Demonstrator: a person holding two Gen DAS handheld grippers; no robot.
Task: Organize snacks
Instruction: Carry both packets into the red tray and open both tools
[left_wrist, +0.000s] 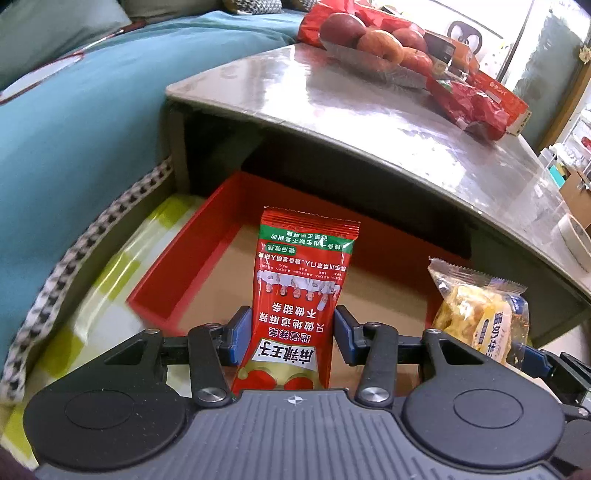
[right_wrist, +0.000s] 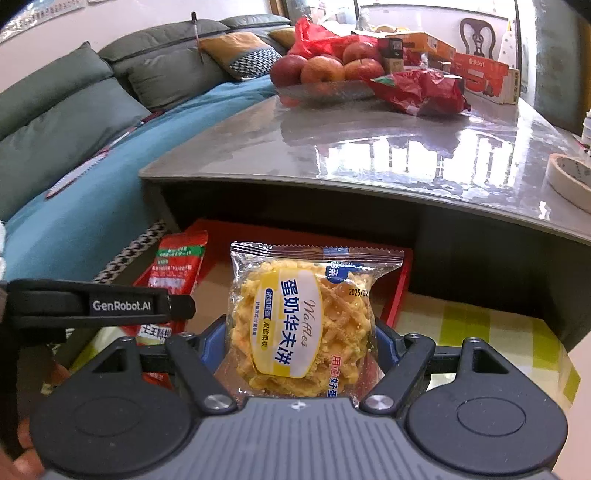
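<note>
The left gripper (left_wrist: 291, 332) is pinching a red snack packet (left_wrist: 301, 295) between its blue pads, packet standing upright; the right gripper (right_wrist: 299, 343) is squeezing a clear-wrapped waffle cake (right_wrist: 303, 317) the same way; both snacks are hanging just over the red tray (left_wrist: 177, 273), which is sitting on the checkered cloth (left_wrist: 110, 280) below the front edge of the grey table (left_wrist: 332, 110); further back on that table a crumpled red bag (right_wrist: 421, 90) is lying beside a dish of apples (right_wrist: 325, 68); boxes (right_wrist: 480, 72) are sitting behind those.
</note>
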